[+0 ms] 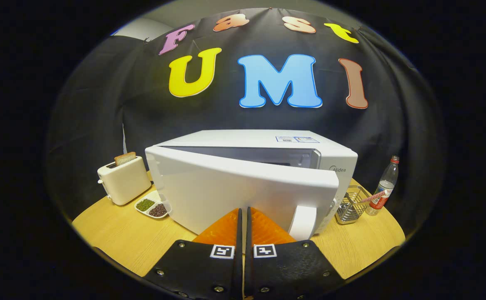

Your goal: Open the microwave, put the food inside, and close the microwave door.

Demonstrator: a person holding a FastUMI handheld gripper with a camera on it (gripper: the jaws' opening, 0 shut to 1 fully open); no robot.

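A white microwave point(267, 143) stands on the round wooden table point(113, 233). Its door point(234, 187) is partly ajar, hinged at the left, with the free edge and its white handle point(303, 223) swung out toward me at the right. A dark gap shows the cavity behind the door's top edge. My gripper point(243, 210) is shut, its two fingers pressed together with nothing between them, and the tips rest against the door's outer face, left of the handle. The food is hidden from this view.
A cream toaster point(124, 179) with a slice of bread stands left of the microwave. A white two-part dish point(152, 206) of beans lies in front of it. Right of the microwave are a wire basket point(351, 206) and a plastic bottle point(384, 187).
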